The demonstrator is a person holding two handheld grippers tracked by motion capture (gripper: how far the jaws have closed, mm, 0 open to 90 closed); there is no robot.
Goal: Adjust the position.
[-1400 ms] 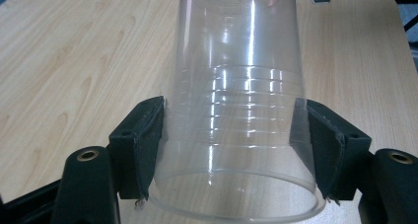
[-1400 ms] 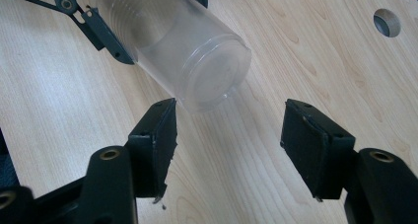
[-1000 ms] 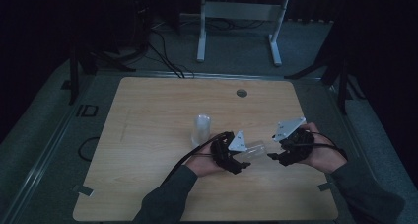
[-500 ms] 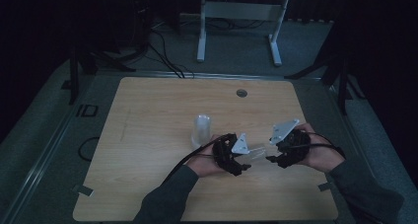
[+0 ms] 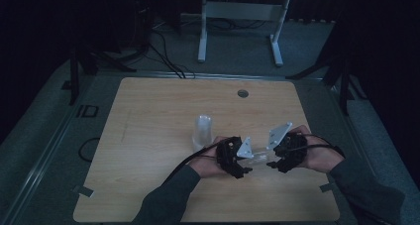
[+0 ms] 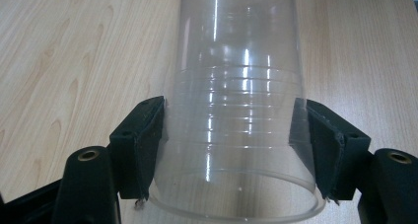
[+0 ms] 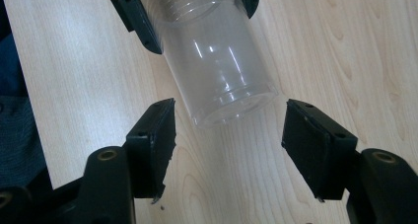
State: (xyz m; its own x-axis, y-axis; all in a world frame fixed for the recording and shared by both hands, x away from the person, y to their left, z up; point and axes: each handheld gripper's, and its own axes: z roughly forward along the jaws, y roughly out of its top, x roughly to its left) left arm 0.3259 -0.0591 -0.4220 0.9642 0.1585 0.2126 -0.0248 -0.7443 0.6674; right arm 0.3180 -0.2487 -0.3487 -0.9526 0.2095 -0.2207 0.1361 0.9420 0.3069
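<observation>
A person seated at the near edge of a wooden table works two hand-held grippers over its near right part. The left gripper is clamped on a clear plastic cup, its black pads pressed against the ribbed band near the cup's open rim; the cup lies on its side, held between the two hands just above the tabletop, with its closed bottom pointing toward the right gripper. That gripper stands wide open, its jaws spread to either side of the cup's bottom end without touching it, and it holds nothing. In the high view, the left gripper and right gripper face each other closely with the cup between them. A second clear cup stands upright on the table just to the far left of the left hand.
</observation>
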